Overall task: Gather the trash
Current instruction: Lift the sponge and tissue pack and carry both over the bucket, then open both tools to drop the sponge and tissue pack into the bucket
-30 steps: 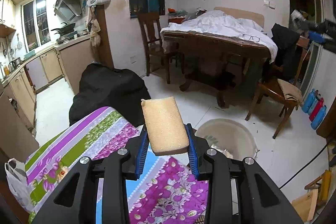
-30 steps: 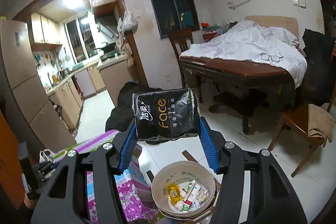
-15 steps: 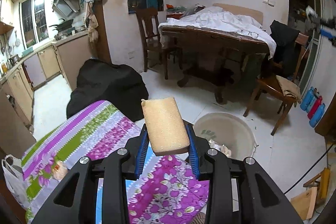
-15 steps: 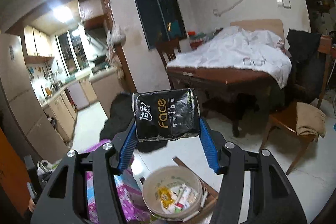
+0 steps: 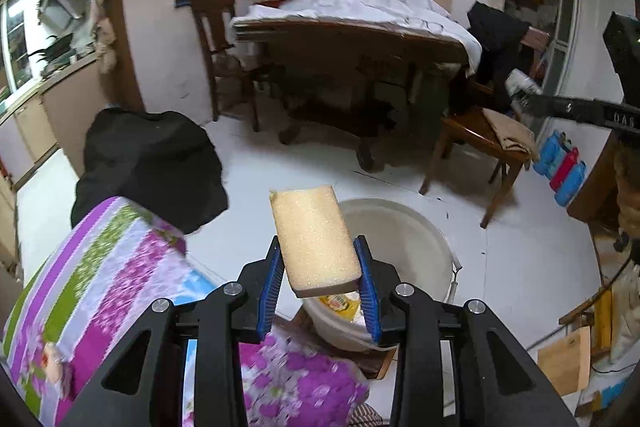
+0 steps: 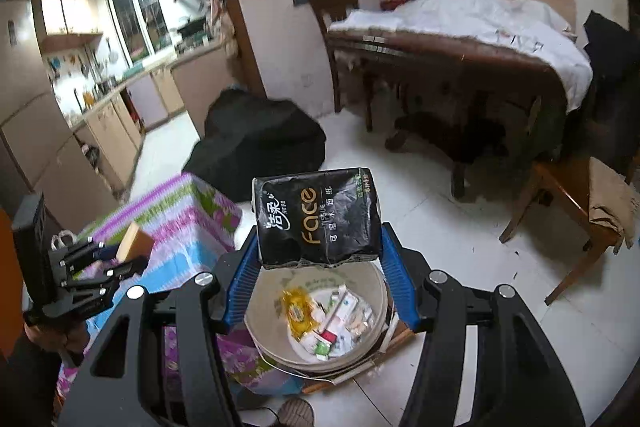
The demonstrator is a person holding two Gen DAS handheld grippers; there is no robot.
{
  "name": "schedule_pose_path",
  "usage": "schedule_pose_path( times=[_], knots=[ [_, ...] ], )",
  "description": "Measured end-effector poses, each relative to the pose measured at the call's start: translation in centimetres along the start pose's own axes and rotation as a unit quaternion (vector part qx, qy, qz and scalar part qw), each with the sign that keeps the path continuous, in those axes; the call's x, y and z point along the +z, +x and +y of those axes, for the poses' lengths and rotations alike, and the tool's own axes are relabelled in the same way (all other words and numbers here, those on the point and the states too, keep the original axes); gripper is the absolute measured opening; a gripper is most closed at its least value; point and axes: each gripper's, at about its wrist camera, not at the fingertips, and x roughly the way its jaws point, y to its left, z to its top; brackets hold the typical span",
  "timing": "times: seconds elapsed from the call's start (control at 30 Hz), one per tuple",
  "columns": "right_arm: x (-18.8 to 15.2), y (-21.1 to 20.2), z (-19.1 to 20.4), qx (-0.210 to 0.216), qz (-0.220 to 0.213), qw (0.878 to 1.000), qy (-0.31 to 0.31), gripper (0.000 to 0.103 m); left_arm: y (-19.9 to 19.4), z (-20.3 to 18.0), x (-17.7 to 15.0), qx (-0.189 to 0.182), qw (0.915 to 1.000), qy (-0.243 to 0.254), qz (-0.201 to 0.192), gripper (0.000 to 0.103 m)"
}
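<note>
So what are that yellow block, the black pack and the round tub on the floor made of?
The yellow block looks like sponge foam: matte, pitted and grainy, with a darker layer at its near end. The black pack looks like thin glossy plastic film, creased and shiny, printed "Face tissue". The tub seems to be smooth cream plastic, though enamel cannot be ruled out.

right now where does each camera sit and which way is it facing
Left wrist: sits on the left tool, looking forward and down along its fingers at the sponge it holds, over the bucket; only the tool's own arms show.
Right wrist: sits on the right tool, looking down past its tissue pack into the bucket; the left tool and the hand holding it show at left.
Shared: bucket, flowered cloth, black bag, dining table.
</note>
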Motion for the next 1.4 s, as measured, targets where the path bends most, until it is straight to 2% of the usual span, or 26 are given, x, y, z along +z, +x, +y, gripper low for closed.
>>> schedule_pose_path(
  times=[0.13,0.3,0.43,0.57,0.77,0.97,1.4],
  knots=[
    [-1.5,4.1,-0.4,-0.005,0.053,0.999,-0.007,0.055,5.2,-1.3,0.7,-0.019,0.9996,0.002,0.021,0.036],
    [-3.6,8.4,-0.4,-0.006,0.111,0.994,-0.018,0.055,11.4,-2.4,0.4,-0.022,0.9984,0.015,0.051,0.036],
    [-4.9,11.4,0.0,-0.005,0.145,0.989,-0.032,0.055,16.4,-2.7,-0.7,-0.012,0.9962,0.023,0.083,0.036],
    [-5.5,13.7,0.3,-0.005,0.173,0.984,-0.043,0.055,20.1,-3.0,-2.2,0.006,0.9945,0.031,0.099,0.036],
    [-6.1,16.5,0.7,-0.008,0.203,0.977,-0.062,0.055,23.1,-3.1,-4.2,0.024,0.9922,0.046,0.113,0.036],
    [-6.1,18.3,0.9,-0.020,0.224,0.971,-0.081,0.055,24.5,-2.1,-5.2,0.028,0.9906,0.047,0.126,0.036],
    [-6.3,19.8,1.8,-0.042,0.229,0.968,-0.095,0.059,25.7,-1.1,-5.9,0.035,0.9887,0.039,0.140,0.038]
  ],
)
